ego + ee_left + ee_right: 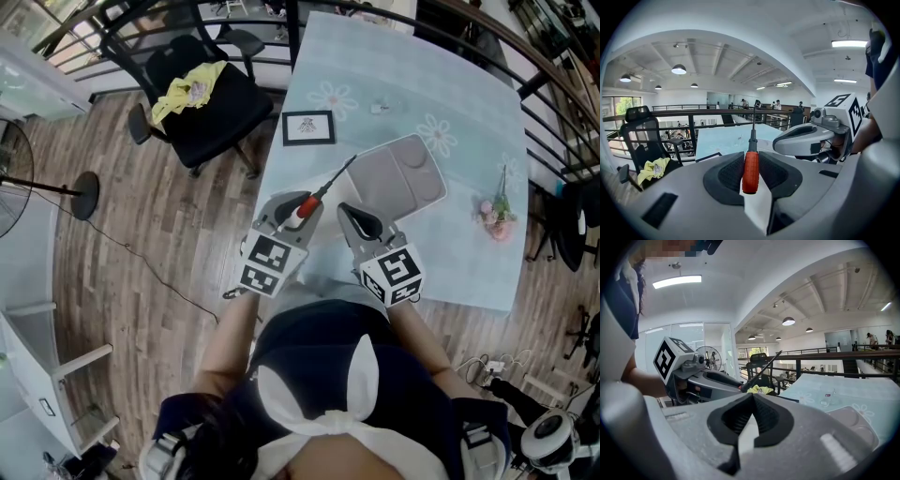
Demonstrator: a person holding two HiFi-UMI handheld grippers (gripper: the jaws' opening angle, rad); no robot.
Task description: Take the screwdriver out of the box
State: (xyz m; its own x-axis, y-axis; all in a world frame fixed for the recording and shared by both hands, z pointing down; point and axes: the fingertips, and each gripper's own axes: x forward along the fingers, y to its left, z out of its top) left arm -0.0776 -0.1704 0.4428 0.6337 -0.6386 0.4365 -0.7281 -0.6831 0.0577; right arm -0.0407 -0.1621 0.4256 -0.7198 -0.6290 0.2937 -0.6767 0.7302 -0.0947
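My left gripper (298,210) is shut on the red handle of the screwdriver (305,206). The tool is held above the table's near edge, and its dark shaft slants up and right toward the grey box (405,173). In the left gripper view the red screwdriver handle (750,169) stands clamped between the black pads, shaft pointing away over the pale blue table (726,138). My right gripper (350,215) hovers just right of it, before the box's near corner, shut with nothing in it. The right gripper view shows its pads (761,416) meeting at the tip and the screwdriver's shaft (765,367) to the left.
A framed picture (308,127) lies on the flower-print table (412,103) left of the box. A small flower sprig (495,216) lies at the right edge. A black office chair (202,103) with a yellow cloth stands left of the table, and railings run behind it.
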